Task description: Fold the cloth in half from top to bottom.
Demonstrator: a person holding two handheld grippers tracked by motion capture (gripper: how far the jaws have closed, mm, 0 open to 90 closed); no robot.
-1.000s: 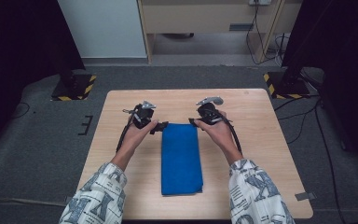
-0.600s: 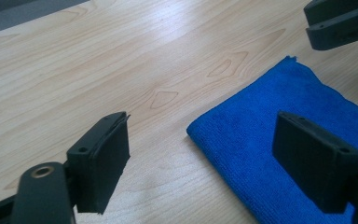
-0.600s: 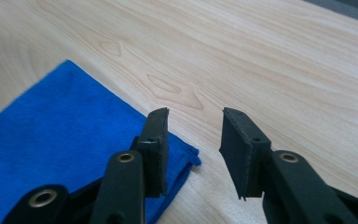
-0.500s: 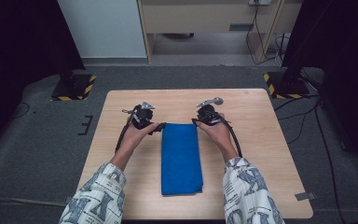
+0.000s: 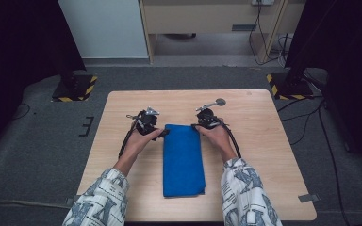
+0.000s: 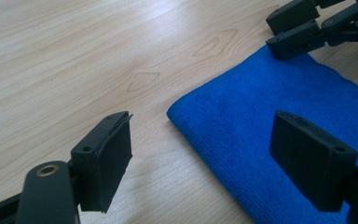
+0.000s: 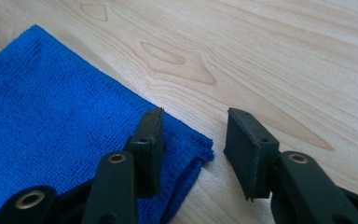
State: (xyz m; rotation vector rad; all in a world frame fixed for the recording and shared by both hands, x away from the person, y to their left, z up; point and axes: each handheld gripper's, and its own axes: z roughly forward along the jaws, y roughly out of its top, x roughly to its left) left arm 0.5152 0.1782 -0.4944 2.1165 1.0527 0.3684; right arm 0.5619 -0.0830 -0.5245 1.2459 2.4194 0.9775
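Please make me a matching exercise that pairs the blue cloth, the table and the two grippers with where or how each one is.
Things:
1. blue cloth
2. left gripper
3. right gripper
4. table

Descriptions:
A. light wood, bearing everything else
B. folded into a long strip, lying flat
C. jaws set wide apart, open, at the cloth's far left corner
D. jaws straddling the cloth's far right corner, not pressing on it

Pairs: 1-B, 2-C, 3-D, 4-A

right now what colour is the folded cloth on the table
Solid bright blue. The folded cloth shows best in the left gripper view.
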